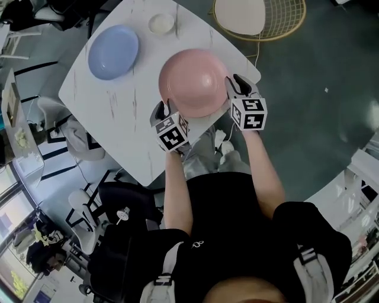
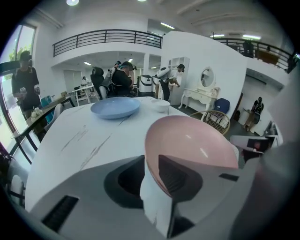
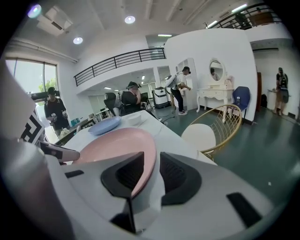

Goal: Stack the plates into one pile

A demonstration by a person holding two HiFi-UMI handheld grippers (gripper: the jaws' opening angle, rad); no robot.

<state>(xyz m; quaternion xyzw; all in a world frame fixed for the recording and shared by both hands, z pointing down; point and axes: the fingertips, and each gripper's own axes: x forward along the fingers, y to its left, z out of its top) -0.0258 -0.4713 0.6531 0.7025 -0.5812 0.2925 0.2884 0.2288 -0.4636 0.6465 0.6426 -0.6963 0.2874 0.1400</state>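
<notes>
A pink plate [image 1: 192, 80] lies near the front edge of the white marble table [image 1: 130, 130]. My left gripper [image 1: 164, 109] stands at its near-left rim and my right gripper [image 1: 233, 86] at its right rim. In the left gripper view the pink plate [image 2: 197, 140] has its rim between the jaws of the left gripper [image 2: 150, 173], with a gap beside one pad. The right gripper [image 3: 152, 171] likewise straddles the rim of the pink plate [image 3: 117, 143] without pinching it. Both are open. A blue plate [image 1: 113, 52] sits alone at the table's far left.
A small white bowl [image 1: 161, 23] sits at the table's far edge behind the blue plate [image 2: 115, 107]. A gold wire chair [image 1: 260, 18] with a white seat stands past the right corner. Chairs stand along the table's left side, and people stand in the background.
</notes>
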